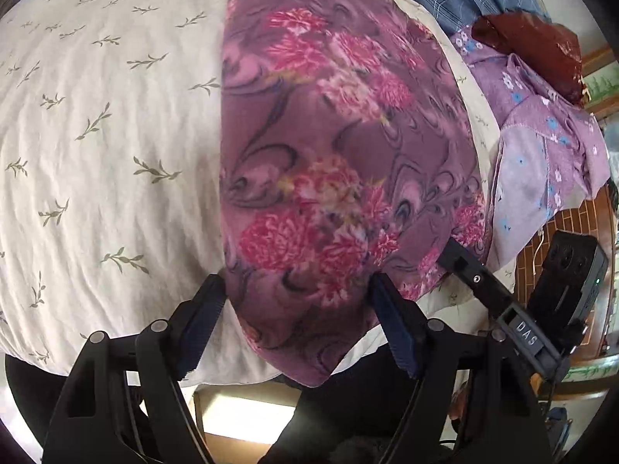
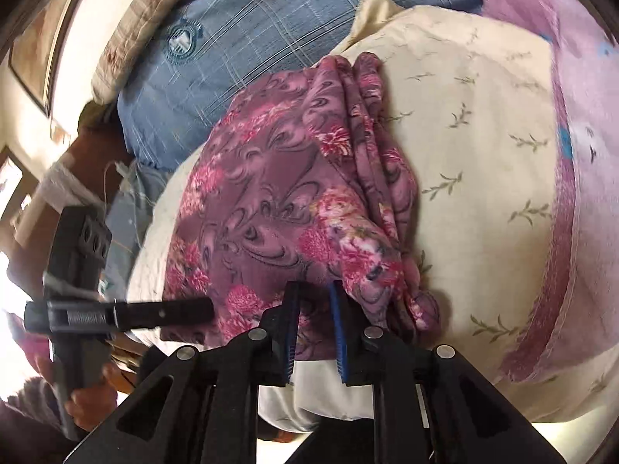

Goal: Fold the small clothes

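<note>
Both grippers meet the floral purple garment's (image 1: pixel 329 162) near hem, its length running away: left gripper (image 1: pixel 298 309) spread astride it, right gripper (image 2: pixel 314 309) narrowed, seemingly pinching the edge.

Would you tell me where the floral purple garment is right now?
The floral purple garment lies on the cream leaf-print pillow, its near edge between the left gripper fingers.

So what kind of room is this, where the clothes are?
Probably a bedroom. A cream pillow with little leaves sits under the flowery purple cloth, a blue checked pillow lies behind it, and a purple flowered sheet is beside them.
</note>
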Action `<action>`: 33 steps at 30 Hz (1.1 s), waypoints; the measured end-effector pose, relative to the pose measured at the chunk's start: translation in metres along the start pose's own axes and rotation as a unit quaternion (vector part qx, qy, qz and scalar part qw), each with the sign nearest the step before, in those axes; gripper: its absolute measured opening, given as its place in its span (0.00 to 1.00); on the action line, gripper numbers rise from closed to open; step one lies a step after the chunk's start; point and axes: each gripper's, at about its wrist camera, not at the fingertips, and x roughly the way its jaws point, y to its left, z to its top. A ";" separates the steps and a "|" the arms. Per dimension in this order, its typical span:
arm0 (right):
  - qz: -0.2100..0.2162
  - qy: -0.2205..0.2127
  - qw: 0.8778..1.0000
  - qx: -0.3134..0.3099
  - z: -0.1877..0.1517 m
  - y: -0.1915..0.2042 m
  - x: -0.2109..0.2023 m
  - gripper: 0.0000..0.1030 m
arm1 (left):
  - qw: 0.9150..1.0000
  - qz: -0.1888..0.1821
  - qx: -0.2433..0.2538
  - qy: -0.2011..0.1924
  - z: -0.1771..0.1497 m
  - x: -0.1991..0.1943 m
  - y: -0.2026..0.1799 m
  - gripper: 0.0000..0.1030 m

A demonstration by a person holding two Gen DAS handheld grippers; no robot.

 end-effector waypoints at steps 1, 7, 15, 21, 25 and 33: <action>0.002 0.000 1.000 0.005 0.000 -0.001 0.000 0.15 | 1.000 -0.001 -0.001 -0.001 0.000 0.000 0.000 0.75; -0.021 0.009 1.000 0.017 0.002 0.007 -0.002 0.18 | 1.000 -0.025 -0.007 0.003 -0.008 -0.010 0.006 0.75; -0.069 -0.029 0.997 0.003 0.011 0.035 -0.035 0.46 | 0.998 -0.042 0.002 -0.040 -0.008 -0.044 0.010 0.75; -0.080 -0.056 0.995 0.017 0.024 0.044 -0.049 0.61 | 0.997 -0.032 0.000 -0.073 -0.006 -0.066 0.025 0.75; -0.088 -0.054 0.995 0.016 0.033 0.053 -0.046 0.63 | 0.995 -0.028 -0.015 -0.096 -0.003 -0.082 0.042 0.75; -0.099 -0.043 0.994 -0.002 0.050 0.071 -0.036 0.77 | 0.985 0.064 -0.039 -0.157 0.003 -0.109 0.070 0.75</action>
